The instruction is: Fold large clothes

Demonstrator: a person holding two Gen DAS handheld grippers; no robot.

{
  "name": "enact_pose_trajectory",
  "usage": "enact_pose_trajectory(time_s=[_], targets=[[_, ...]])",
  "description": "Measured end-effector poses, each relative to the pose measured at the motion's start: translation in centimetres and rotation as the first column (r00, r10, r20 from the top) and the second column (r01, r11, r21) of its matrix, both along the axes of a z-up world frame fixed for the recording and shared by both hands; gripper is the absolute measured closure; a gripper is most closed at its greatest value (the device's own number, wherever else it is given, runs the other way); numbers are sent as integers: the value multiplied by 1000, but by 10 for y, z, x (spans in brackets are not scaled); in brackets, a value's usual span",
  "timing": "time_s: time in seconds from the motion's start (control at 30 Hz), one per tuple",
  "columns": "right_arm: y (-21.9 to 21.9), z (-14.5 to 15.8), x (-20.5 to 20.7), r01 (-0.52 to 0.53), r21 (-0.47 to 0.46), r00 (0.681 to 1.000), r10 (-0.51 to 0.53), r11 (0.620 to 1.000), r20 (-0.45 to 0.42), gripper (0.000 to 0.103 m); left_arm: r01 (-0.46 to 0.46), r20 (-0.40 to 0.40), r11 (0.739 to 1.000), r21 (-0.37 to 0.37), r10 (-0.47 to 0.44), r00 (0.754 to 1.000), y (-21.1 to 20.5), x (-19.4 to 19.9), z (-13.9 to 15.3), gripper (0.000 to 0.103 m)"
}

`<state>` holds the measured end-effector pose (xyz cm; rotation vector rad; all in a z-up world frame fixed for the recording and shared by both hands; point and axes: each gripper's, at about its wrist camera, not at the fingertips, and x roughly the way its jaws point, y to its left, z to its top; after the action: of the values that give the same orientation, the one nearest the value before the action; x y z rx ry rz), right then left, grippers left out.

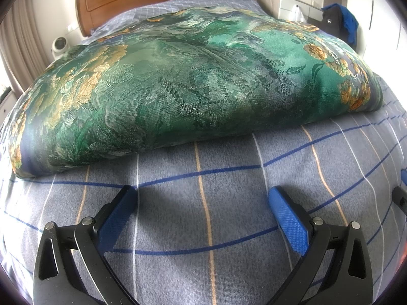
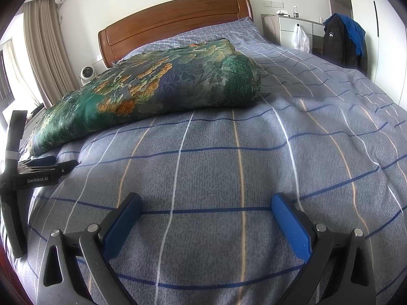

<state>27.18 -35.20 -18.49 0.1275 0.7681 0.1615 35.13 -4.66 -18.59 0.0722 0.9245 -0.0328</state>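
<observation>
Reading "GenRobot AI" — left gripper (image 2: 54, 165), beside green quilt (image 2: 152, 86).

Ahead of both sets of spread jaws lies a folded quilt (image 1: 193, 81) of glossy, satin-like brocade cloth with a raised woven flower pattern. Beneath the jaws, the checked bedspread (image 2: 229, 167) is matt, soft-looking cloth. The left gripper (image 1: 202, 195) and right gripper (image 2: 206, 200) have matt black plastic arms, shiny metal pins and finely textured blue fingertip pads (image 1: 288, 218). Beyond the quilt, the headboard (image 2: 175, 23) is polished wood.

Left hand-held gripper (image 1: 202, 193) and right hand-held gripper (image 2: 206, 199), both wide open, empty.
</observation>
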Motion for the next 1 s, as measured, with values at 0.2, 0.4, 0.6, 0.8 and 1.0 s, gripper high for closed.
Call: enact_pose_trajectory(time_s=[0.2, 0.4, 0.6, 0.8, 1.0], targets=[[0, 0, 1, -3, -3, 1000, 3, 1000, 0, 2, 0, 0, 1000, 0, 0, 1000, 0, 0, 0, 0], [0, -1, 0, -7, -5, 1000, 7, 1000, 0, 1, 0, 0, 1000, 0, 0, 1000, 0, 1, 1, 0], [-9, 2, 0, -13, 54, 1000, 12, 998, 7, 1, 0, -4, 1000, 6, 1, 1000, -2, -1, 0, 0], [-43, 27, 7, 60, 326, 998, -68, 943, 11, 1, 19, -97, 1000, -12, -20, 995, -1, 5, 3, 1], [-88, 15, 93, 185, 669, 983, -142, 720, -119, 1, 89, -54, 983, -161, -99, 994, 5, -2, 82, 8]])
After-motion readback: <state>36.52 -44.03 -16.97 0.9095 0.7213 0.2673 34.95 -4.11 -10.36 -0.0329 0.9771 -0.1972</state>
